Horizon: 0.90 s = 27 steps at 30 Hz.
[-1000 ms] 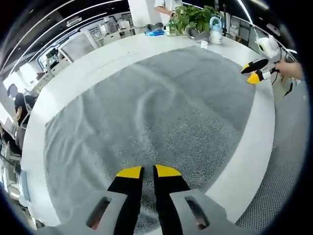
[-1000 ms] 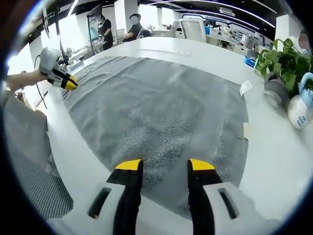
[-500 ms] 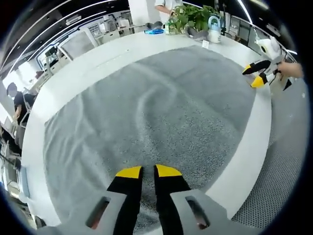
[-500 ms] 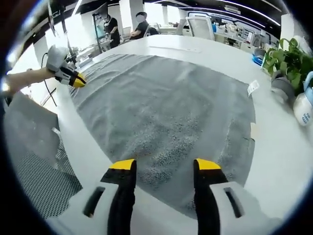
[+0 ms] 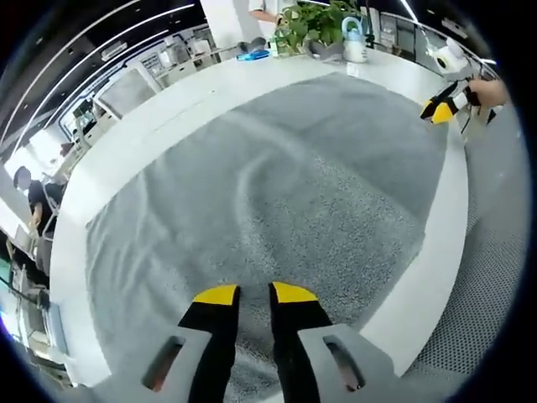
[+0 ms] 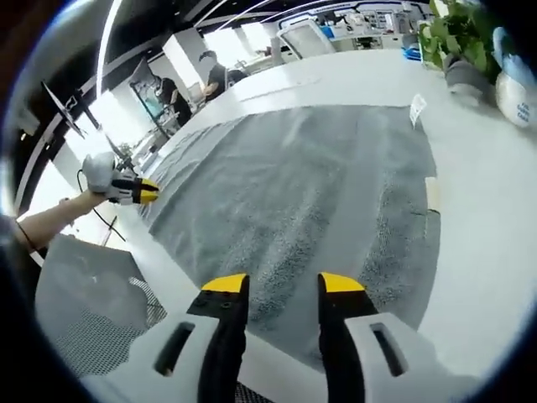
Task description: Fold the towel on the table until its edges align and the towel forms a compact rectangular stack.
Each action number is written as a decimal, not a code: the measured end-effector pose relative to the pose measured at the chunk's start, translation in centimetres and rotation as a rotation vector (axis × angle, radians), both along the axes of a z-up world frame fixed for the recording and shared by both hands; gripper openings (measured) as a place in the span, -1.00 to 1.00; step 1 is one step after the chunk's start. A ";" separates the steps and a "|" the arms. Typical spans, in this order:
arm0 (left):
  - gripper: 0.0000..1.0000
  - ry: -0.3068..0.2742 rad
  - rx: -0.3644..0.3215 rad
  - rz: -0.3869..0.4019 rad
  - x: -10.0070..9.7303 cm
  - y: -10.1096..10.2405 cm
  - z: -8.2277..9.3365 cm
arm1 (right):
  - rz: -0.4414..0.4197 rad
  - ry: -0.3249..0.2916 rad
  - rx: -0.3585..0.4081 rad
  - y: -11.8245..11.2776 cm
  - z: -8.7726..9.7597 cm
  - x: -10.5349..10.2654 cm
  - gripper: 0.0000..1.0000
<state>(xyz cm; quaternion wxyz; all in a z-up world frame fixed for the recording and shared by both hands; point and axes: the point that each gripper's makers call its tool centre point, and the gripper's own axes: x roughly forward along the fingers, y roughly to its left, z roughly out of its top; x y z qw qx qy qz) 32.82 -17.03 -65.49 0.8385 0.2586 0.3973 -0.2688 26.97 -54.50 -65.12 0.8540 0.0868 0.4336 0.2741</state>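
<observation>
Towel (image 5: 277,176) lies flat; left gripper (image 5: 254,293) nearly closed, right gripper (image 6: 273,284) apart (both empty). Uneven corner grabs could skew the fold.

Open office, white table (image 5: 126,143), potted plant (image 5: 315,21), ceiling light strips (image 6: 252,10), seated people (image 6: 189,84)

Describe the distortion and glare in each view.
Left gripper view: fisheye bends the white table edge into a curve around the grey towel; lighting soft and even. Right gripper view: same bowing, with blown-out glare at the windows upper left.
</observation>
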 end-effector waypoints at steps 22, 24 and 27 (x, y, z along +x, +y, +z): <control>-0.25 -0.125 -0.249 -0.715 -2.3 -31.7 7.0 | -0.030 -0.226 -0.124 -10.6 9.9 5.7 -0.19; -0.25 -0.102 -0.289 -0.752 -3.7 -34.5 6.5 | -0.044 -0.238 -0.145 -11.9 10.5 6.4 -0.19; -0.25 -0.074 -0.326 -0.806 -5.5 -37.2 5.7 | -0.052 -0.279 -0.245 -15.1 11.9 8.3 -0.18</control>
